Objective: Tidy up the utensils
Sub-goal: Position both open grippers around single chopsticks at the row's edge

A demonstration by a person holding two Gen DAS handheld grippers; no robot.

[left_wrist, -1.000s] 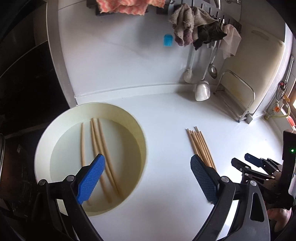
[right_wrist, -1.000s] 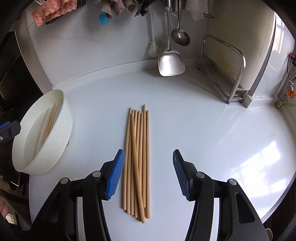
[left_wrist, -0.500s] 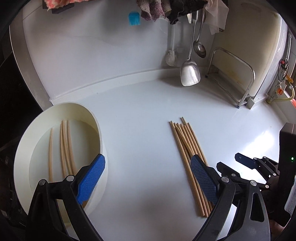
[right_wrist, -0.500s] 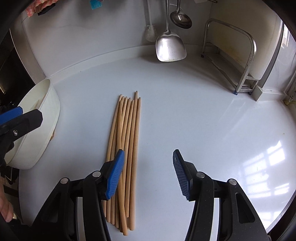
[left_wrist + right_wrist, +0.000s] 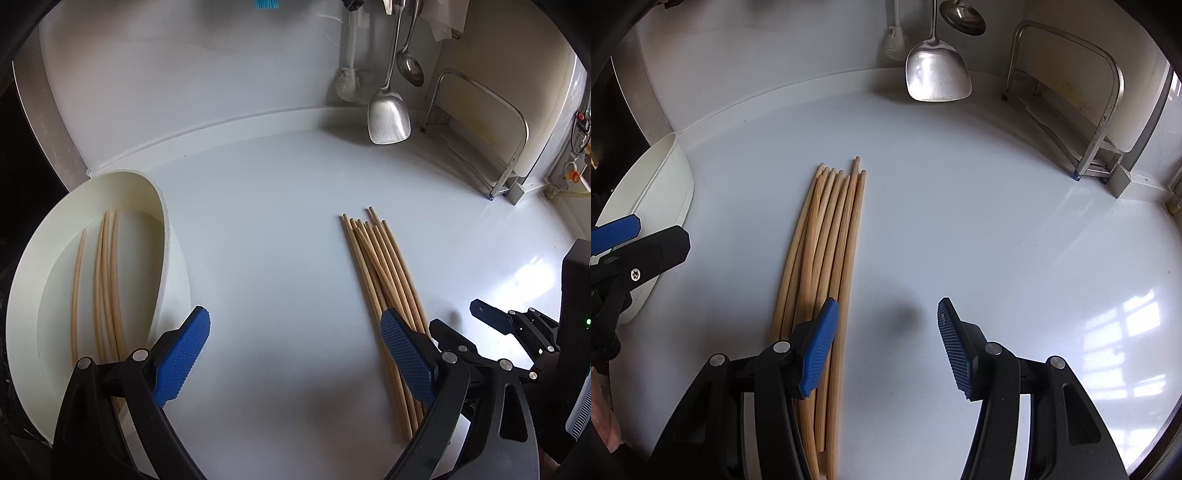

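A bundle of several wooden chopsticks [image 5: 380, 273] lies on the white counter; it also shows in the right wrist view [image 5: 827, 251]. A white bowl [image 5: 33, 258] at the left holds several more chopsticks [image 5: 105, 280]; its side shows in the right wrist view [image 5: 661, 192]. My left gripper [image 5: 295, 350] is open and empty between the bowl and the bundle, its right finger over the bundle's near end. My right gripper [image 5: 886, 343] is open and empty, its left finger over the bundle; it also shows in the left wrist view [image 5: 491, 321].
A steel spatula [image 5: 388, 118], a ladle [image 5: 410, 70] and a white brush [image 5: 347, 85] hang on the back wall. A metal rack [image 5: 480, 133] with a cutting board stands at the right. The spatula [image 5: 936, 74] and the rack [image 5: 1071, 92] also show in the right wrist view.
Both grippers moved forward and lower toward the counter. The left gripper swung right, away from over the bowl. The right gripper shifted right, so the bundle now lies under its left finger.
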